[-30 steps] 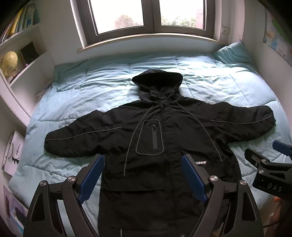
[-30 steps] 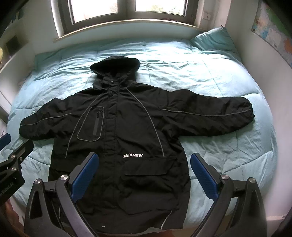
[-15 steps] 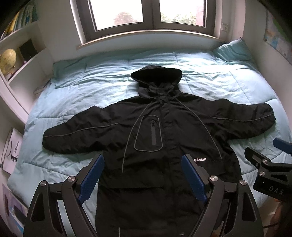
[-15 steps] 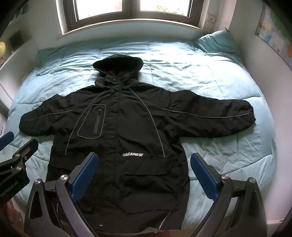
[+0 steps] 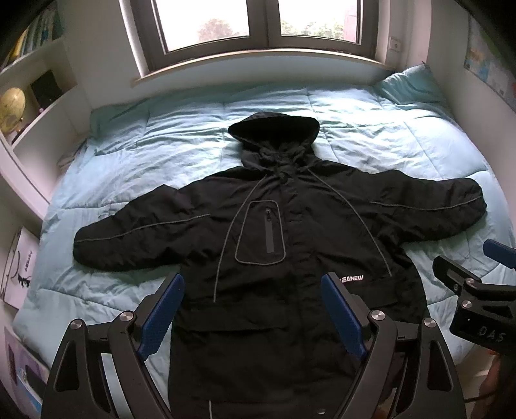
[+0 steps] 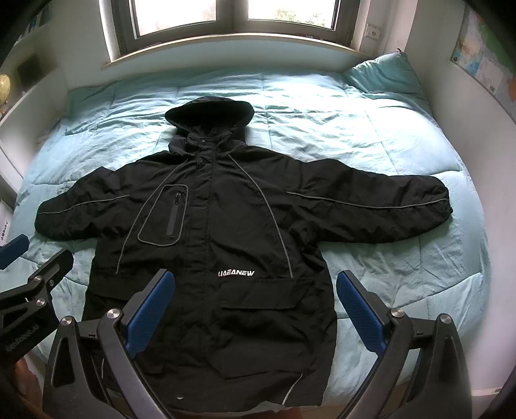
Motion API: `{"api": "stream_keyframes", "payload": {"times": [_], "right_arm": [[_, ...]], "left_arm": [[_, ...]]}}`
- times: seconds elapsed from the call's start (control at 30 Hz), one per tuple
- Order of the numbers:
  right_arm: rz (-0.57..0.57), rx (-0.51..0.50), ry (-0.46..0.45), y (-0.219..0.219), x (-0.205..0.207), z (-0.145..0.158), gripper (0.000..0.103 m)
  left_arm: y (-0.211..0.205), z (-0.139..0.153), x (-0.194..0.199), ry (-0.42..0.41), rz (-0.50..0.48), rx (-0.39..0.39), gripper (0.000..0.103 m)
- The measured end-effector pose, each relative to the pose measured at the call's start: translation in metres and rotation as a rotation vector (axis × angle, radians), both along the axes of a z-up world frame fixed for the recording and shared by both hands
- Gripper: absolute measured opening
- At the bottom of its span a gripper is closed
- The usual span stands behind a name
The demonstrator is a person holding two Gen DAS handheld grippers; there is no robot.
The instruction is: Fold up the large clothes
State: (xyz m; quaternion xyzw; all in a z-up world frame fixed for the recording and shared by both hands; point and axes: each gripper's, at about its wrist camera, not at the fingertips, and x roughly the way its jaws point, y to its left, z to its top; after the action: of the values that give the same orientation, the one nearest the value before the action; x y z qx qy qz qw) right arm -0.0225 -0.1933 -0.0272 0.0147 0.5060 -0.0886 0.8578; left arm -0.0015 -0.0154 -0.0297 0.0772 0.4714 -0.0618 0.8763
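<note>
Evidently nothing is folded yet: the black jacket (image 6: 206, 245) lies flat on the bed (image 6: 371, 135) (sleeves outspread), with left gripper (image 5: 253, 309) and right gripper (image 6: 254, 306) both wide and empty.

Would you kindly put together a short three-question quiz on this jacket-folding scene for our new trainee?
1. True or false: the black jacket lies face up on the blue quilt with both sleeves spread out sideways.
2. Multiple choice: the left gripper and the right gripper are
A. both shut on the hem
B. both open and holding nothing
C. one open, one shut on a sleeve
3. Fill in: the jacket's hood points toward the ____.

Key: 1 true; 2 B; 3 window.
</note>
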Motion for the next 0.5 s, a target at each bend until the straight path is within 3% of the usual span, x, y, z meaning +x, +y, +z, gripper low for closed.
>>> {"api": "stream_keyframes", "payload": {"times": [0.5], "right_arm": [[-0.001,0.017,0.013,-0.0019,0.0068,-0.0045,0.101]], "left_arm": [[-0.0046,-0.0035,0.0057,0.005,-0.011,0.010,0.087]]}}
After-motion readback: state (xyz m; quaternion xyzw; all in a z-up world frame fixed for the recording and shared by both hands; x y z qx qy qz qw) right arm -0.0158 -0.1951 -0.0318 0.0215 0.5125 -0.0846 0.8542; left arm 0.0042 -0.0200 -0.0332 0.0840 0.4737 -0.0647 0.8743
